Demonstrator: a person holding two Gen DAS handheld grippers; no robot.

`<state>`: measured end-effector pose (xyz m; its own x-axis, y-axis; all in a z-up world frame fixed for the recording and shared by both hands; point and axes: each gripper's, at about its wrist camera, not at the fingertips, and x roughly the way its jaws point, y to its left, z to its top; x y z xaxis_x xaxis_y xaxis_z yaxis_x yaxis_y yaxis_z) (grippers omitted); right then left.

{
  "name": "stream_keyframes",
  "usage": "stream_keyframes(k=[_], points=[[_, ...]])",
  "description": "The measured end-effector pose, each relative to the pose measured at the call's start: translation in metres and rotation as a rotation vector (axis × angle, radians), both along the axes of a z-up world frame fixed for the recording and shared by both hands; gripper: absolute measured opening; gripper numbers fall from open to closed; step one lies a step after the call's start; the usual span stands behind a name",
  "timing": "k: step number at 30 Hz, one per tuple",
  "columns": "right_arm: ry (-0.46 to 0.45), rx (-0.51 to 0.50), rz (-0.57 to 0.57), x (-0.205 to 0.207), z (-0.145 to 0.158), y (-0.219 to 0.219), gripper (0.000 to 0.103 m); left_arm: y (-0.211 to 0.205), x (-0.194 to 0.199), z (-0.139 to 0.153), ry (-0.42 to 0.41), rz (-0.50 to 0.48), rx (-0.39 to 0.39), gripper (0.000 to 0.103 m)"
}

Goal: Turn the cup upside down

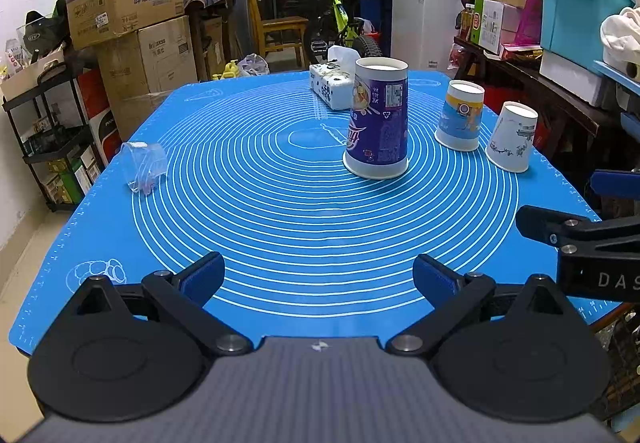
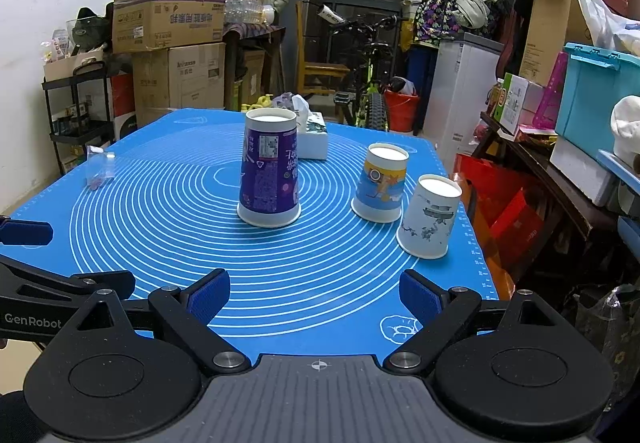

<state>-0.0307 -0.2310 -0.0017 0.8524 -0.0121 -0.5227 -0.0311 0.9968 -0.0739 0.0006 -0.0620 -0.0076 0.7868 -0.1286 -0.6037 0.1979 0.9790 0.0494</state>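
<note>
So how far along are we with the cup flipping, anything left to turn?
Three paper cups already stand upside down, rims on the blue mat: the purple cup, the blue and yellow cup and the white cup. Nothing is in hand; the left gripper and right gripper are both open and empty. Left, probably: the clear plastic cup, lying on its side near the mat's left edge.

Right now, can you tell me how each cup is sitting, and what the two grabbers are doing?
purple cup: upside down, standing on the mat.
yellow-and-blue cup: upside down, standing.
white cup: upside down, standing.
clear plastic cup: lying on its side.
left gripper: fingers open, holding nothing.
right gripper: fingers open, holding nothing.
</note>
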Motion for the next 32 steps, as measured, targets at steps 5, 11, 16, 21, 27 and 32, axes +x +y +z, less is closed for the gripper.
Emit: stream_keyframes(k=[5,11,16,21,27,32], points=[[0.001,-0.001,0.000,-0.0005,0.0004,0.0002,0.092,0.0012,0.0001,-0.0003,0.001,0.001,-0.001,0.099],[0.005,-0.001,-0.002,-0.0008,0.0004,-0.0004,0.092,0.0016,0.0003,-0.0003,0.001,0.003,-0.001,0.099],[0.008,0.000,-0.002,-0.0006,-0.0003,-0.0022,0.092,0.0020,0.0005,-0.0008,0.003,0.002,-0.001,0.099],[0.008,-0.001,-0.002,-0.0004,-0.0004,-0.0019,0.092,0.0023,0.0007,-0.0015,0.004,0.001,0.000,0.099],[0.009,-0.001,-0.002,-0.0005,-0.0003,-0.0020,0.092,0.0023,0.0007,-0.0018,0.005,0.002,0.001,0.099],[0.009,-0.001,-0.001,-0.0006,-0.0003,-0.0022,0.092,0.0025,0.0019,-0.0038,0.010,0.003,-0.001,0.099]])
